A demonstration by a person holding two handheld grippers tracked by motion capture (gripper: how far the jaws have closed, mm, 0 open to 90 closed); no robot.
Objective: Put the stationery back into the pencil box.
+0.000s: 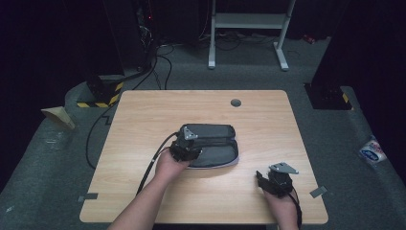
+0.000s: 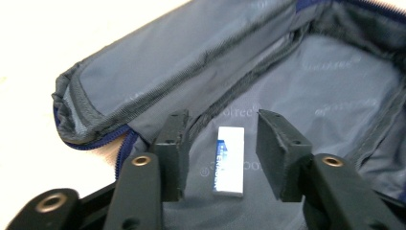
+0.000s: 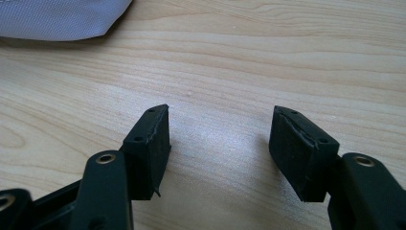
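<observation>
The left gripper (image 2: 221,155) has its fingers (image 2: 173,153) open, one on each side of a small white eraser (image 2: 229,160). The fingers do not touch the eraser and hold nothing. The right gripper (image 3: 218,153) has its fingers (image 3: 299,151) wide open too, with bare wood between them. It holds nothing.

The eraser lies flat inside an open pencil case (image 1: 210,143). It is white with a blue band and blue letters. The case is dark grey cloth, with a grey lining and a blue zip edge. It lies unzipped and spread flat near the middle of the tabletop (image 1: 143,115). The left gripper is at the case's left end. The right gripper is low over the tabletop near the front right corner, well apart from the case.

The tabletop is light wood with a round grey cap (image 1: 235,102) near its far edge. The room is dark. The floor (image 1: 57,158) is grey carpet, with black cables (image 1: 165,64) and a white frame (image 1: 249,28) behind.
</observation>
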